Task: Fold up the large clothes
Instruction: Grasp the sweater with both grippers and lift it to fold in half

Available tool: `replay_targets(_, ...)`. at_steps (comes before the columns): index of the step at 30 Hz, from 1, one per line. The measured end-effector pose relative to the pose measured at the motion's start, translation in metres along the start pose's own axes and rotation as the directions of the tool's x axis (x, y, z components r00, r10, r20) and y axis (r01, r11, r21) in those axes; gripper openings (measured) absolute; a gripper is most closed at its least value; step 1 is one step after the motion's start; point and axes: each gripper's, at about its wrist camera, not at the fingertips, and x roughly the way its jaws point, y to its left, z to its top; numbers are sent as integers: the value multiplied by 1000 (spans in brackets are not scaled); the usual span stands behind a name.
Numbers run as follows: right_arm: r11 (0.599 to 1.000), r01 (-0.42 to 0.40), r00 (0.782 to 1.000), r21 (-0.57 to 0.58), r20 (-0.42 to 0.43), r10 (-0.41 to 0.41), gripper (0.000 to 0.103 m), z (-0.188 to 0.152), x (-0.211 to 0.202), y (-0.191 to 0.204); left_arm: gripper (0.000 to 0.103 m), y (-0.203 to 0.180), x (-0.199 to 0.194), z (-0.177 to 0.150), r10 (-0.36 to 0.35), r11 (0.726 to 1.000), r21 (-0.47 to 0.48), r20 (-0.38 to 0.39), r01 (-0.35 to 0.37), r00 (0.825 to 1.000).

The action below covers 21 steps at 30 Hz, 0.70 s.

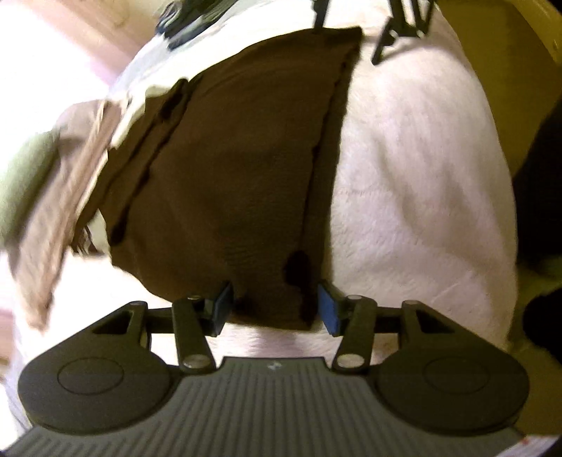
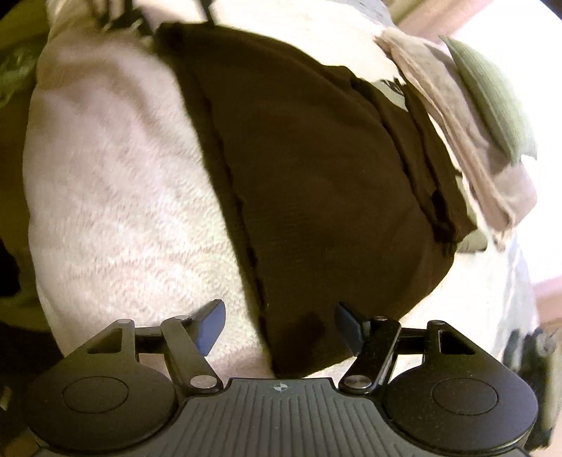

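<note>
Brown garment lying folded into a long strip on a white fleece blanket. Layered edges visible along both long sides, stacked unevenly. Near end of the strip at the bottom of both wrist views, far end running up toward the top.

Left gripper: jaws apart, blue pads on either side of the near end of the garment. Cloth fills most of the gap; left pad at the cloth's edge, right pad just beside it. Contact not clear, no visible pinch.

Right gripper: jaws wide apart, pointing down at the near end. Left finger over bare blanket, clear of the cloth. Right finger over the brown cloth; touching or hovering cannot be told. Nothing clamped.

Beside the garment, on its far side from the open blanket: tan cloth lying crumpled, a green item just beyond it, both blurred. Pale cloth showing between tan cloth and garment. Dark thin objects at the top edge of the left view, too blurred to identify.
</note>
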Motion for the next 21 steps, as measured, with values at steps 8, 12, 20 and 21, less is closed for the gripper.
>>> replay_targets(8,991,108,994,-84,7,-108,59,-23,19,-5,45,3,-1,-7,23,999,22,38,-24,999)
replay_targets(12,984,102,995,-147,24,-100,23,-25,20,2,33,-5,1,-7,30,996,84,48,-34,998)
replay_targets(20,997,53,999,-49,-8,-53,3,-19,-15,-35,8,18,-19,-7,13,999,37,56,-15,998)
replay_targets(21,998,50,999,-46,-5,-50,2,-18,-23,-38,8,22,-27,-7,-1,999,38,70,-2,998)
